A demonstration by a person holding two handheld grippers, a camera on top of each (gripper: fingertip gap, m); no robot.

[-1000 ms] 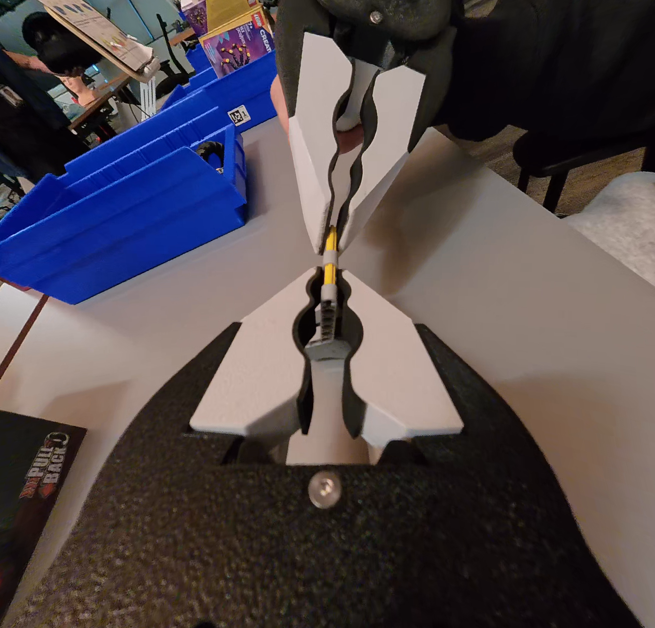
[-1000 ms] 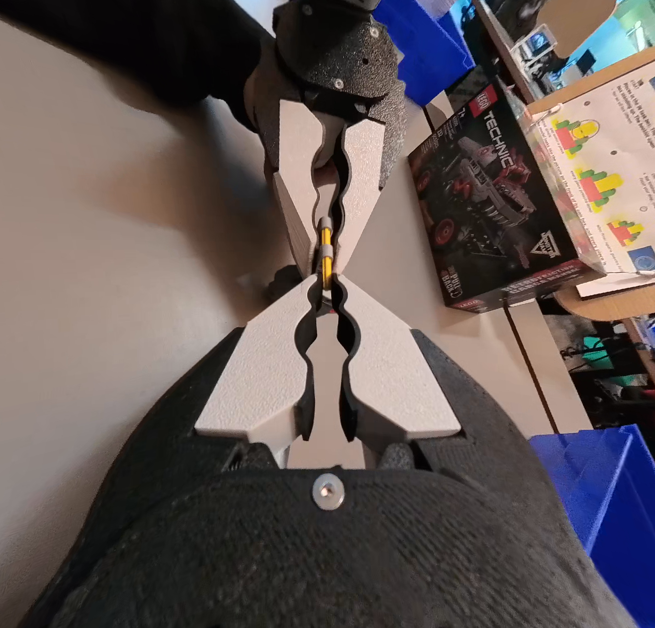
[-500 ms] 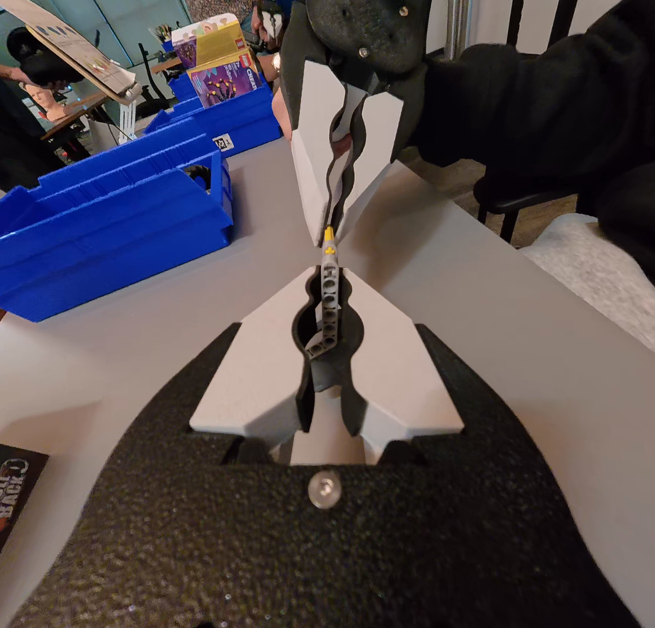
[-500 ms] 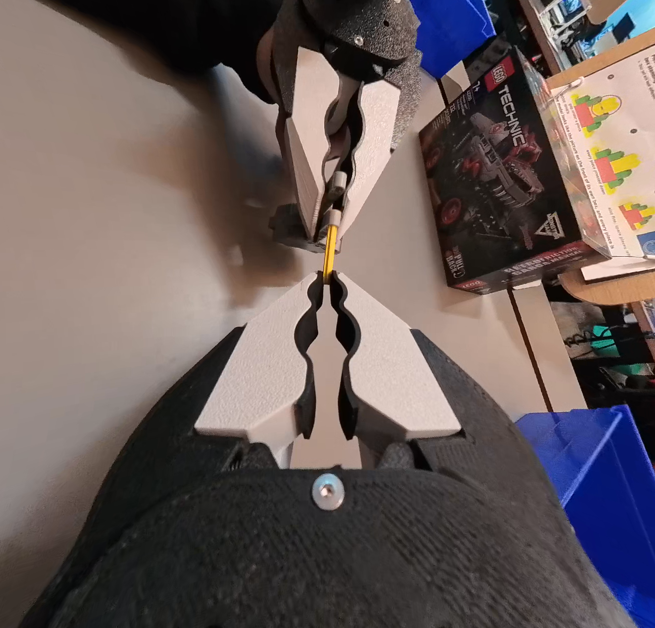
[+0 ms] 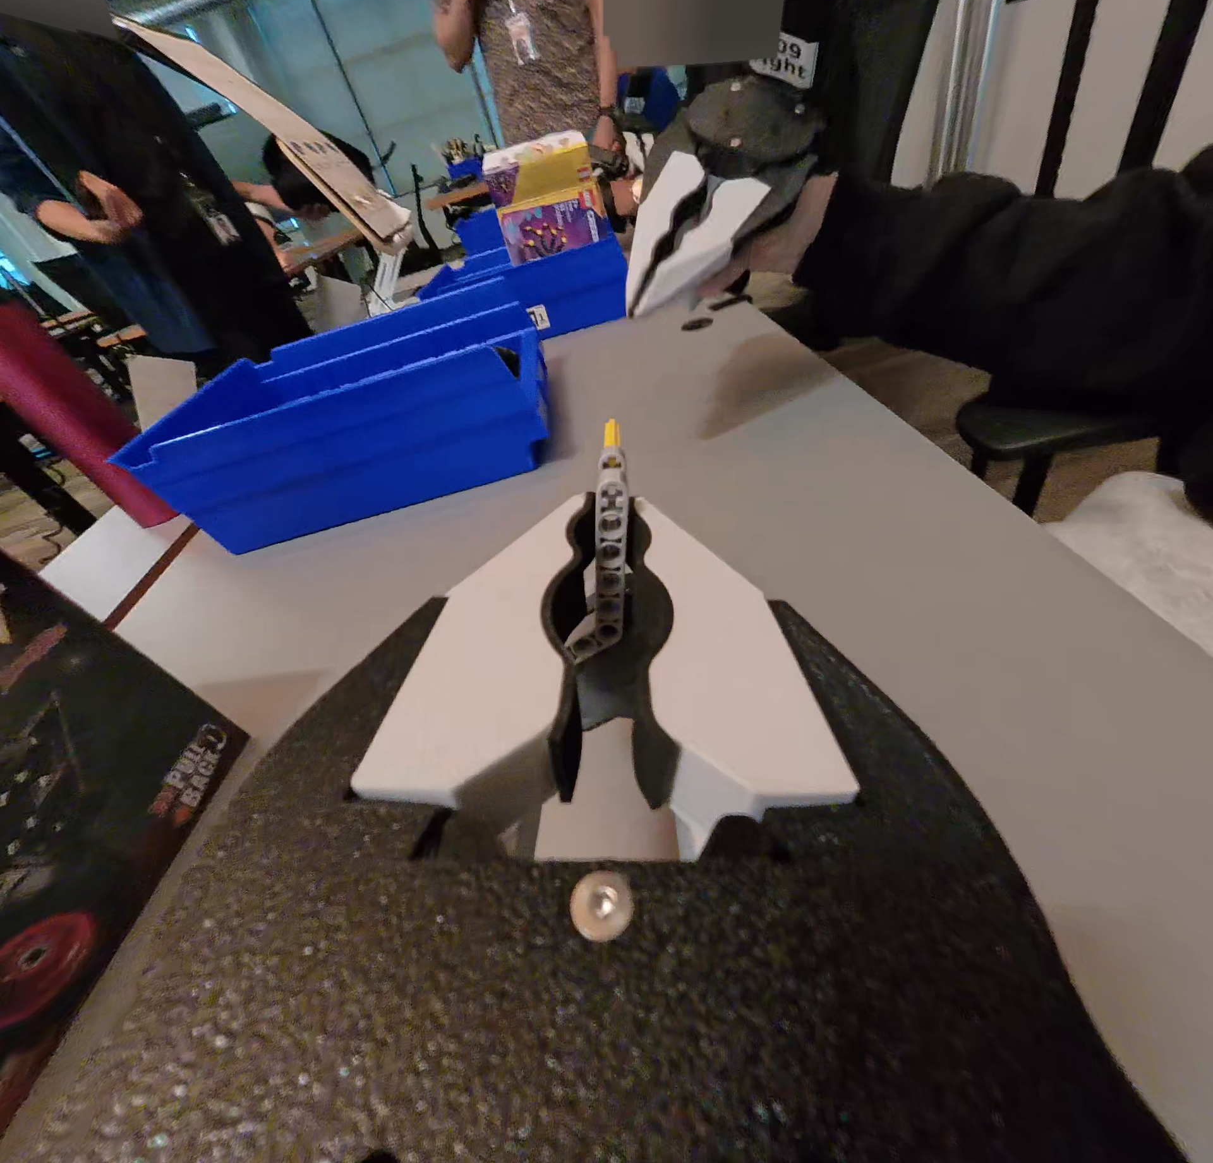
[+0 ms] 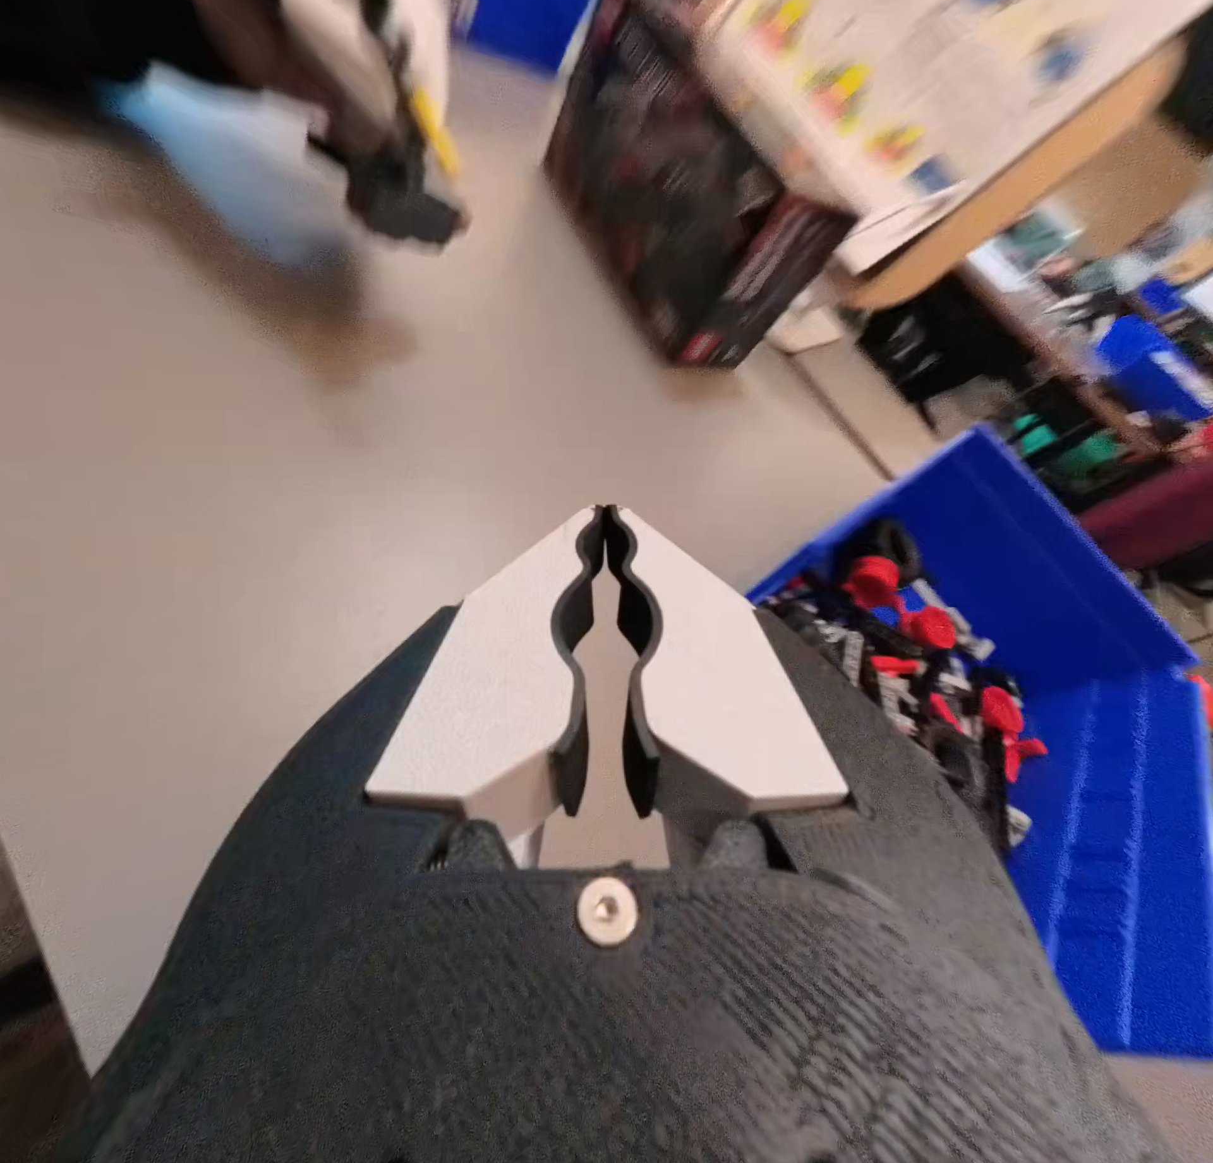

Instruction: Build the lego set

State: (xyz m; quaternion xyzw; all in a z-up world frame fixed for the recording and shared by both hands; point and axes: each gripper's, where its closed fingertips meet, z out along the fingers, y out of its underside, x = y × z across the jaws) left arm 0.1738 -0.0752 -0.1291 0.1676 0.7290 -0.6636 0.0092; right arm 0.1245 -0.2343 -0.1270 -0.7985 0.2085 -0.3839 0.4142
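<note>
My left gripper (image 5: 610, 505) is shut on a grey holed Lego beam (image 5: 610, 544) that stands between the fingers. A short yellow axle (image 5: 611, 432) sticks out of the beam's far end. My right gripper (image 6: 604, 508) is shut with nothing between its fingertips. In the left wrist view it hangs far back over the grey table (image 5: 853, 541), apart from the beam. The blurred right wrist view shows the left gripper (image 6: 387, 81) at top left with the yellow axle (image 6: 433, 124) and a dark piece (image 6: 407, 206) below it.
Blue bins (image 5: 341, 436) stand on the table's left. One blue bin (image 6: 1116, 803) beside the right gripper holds several red and black parts (image 6: 919, 639). A dark Lego box (image 6: 689, 212) stands at the table's far edge and shows at lower left (image 5: 98, 770). People stand behind.
My right gripper has let go of the yellow axle and pulled well away from the left gripper, towards the parts bin. The axle stays in the beam held by the left gripper.
</note>
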